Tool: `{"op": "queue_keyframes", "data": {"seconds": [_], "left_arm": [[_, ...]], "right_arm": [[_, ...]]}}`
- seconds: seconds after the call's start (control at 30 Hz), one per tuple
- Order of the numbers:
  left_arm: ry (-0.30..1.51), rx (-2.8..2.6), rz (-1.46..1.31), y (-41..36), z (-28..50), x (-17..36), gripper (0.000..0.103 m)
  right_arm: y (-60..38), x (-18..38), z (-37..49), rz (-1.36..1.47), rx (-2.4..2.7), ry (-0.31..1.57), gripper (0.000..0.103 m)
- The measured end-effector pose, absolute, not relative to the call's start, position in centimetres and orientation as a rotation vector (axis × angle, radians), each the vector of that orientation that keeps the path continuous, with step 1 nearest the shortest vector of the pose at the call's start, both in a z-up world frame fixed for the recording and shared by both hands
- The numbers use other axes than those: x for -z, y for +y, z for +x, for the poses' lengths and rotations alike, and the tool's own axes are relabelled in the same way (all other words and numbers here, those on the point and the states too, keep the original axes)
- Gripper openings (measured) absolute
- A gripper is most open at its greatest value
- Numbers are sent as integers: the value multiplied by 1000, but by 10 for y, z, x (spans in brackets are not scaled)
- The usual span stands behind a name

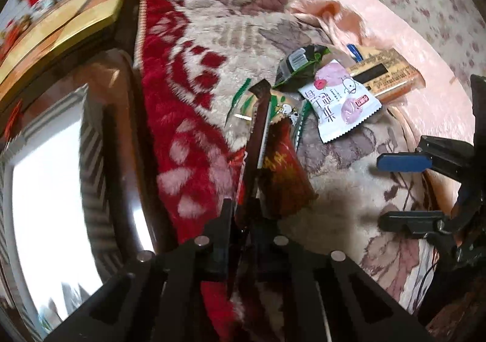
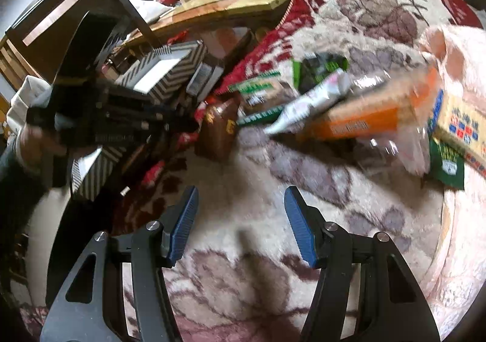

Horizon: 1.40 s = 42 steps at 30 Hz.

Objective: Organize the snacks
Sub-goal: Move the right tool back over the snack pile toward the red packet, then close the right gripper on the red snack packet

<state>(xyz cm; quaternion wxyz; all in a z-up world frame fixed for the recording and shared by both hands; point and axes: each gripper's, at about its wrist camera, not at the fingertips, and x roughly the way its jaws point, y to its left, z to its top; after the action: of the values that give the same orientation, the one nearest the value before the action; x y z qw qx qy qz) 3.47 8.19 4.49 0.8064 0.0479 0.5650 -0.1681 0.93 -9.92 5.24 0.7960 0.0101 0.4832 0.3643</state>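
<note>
My left gripper [image 1: 244,214] is shut on a dark red snack packet [image 1: 282,169] and holds it above the blanket; the packet also shows in the right wrist view [image 2: 217,129], with the left gripper [image 2: 188,124] on it. Behind it lie a white and pink packet [image 1: 343,102], a green and black packet [image 1: 299,68], an orange wafer pack [image 1: 391,76] and a green-edged biscuit pack [image 1: 243,105]. My right gripper [image 2: 240,223] is open and empty over the blanket, short of the snack pile. It shows at the right edge of the left view [image 1: 404,190].
A white box with zigzag trim [image 1: 51,178] sits to the left on a dark surface; it also shows in the right view [image 2: 161,71]. A pink quilt [image 1: 395,23] lies at the right, with a yellow box [image 2: 461,126] on it. A wooden table [image 2: 231,5] stands behind.
</note>
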Motion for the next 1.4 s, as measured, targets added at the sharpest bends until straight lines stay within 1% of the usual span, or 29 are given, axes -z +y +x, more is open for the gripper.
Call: {"op": "queue_keyframes", "data": {"seconds": [0.2, 0.43, 0.47, 0.53, 0.57, 0.6, 0.83, 0.87, 0.9, 0.93, 0.97, 1.0, 1.1, 1.23, 1.27, 1.3, 1.37, 1.4], "left_arm": [[1169, 190, -46, 100, 10, -48, 11], [1099, 36, -166, 121, -16, -61, 11], [1092, 26, -173, 122, -18, -61, 11], [1084, 9, -170, 121, -19, -61, 11], [1082, 10, -171, 120, -19, -61, 11], [1081, 11, -175, 119, -20, -61, 11], [1062, -1, -193, 118, -27, -65, 11], [1057, 0, -199, 119, -29, -66, 11], [1054, 2, -206, 119, -30, -68, 11], [1051, 3, -210, 120, -32, -69, 11], [1050, 5, -213, 120, -32, -70, 11], [1052, 7, -215, 120, -33, -70, 11], [1056, 6, -215, 120, -34, -70, 11], [1054, 3, -223, 121, -39, -71, 11], [1055, 2, -227, 122, -39, -70, 11], [1057, 3, -232, 123, -39, -69, 11], [1063, 7, -235, 123, -39, -68, 11], [1064, 5, -235, 123, -39, -68, 11]], "right_arm": [[-58, -61, 15, -29, -782, 1013, 59], [-12, -53, 29, -110, -751, 1009, 58], [-7, -51, 30, -130, -737, 1006, 56], [2, -48, 34, -179, -713, 1006, 48], [5, -46, 35, -203, -709, 1012, 37], [7, -45, 35, -220, -710, 1018, 33], [-4, -54, 28, -253, -744, 994, 28], [-6, -56, 26, -251, -750, 992, 26], [-9, -59, 25, -242, -757, 991, 21], [-12, -63, 23, -232, -762, 984, 19], [-14, -66, 21, -228, -766, 979, 12], [-14, -67, 20, -228, -769, 977, 9], [-16, -64, 18, -239, -771, 995, 9], [-26, -66, 19, -157, -778, 989, 11], [-26, -66, 18, -151, -785, 990, 20], [-23, -66, 17, -162, -795, 987, 39], [-15, -62, 15, -205, -808, 990, 58], [-7, -58, 15, -252, -809, 990, 58]]}}
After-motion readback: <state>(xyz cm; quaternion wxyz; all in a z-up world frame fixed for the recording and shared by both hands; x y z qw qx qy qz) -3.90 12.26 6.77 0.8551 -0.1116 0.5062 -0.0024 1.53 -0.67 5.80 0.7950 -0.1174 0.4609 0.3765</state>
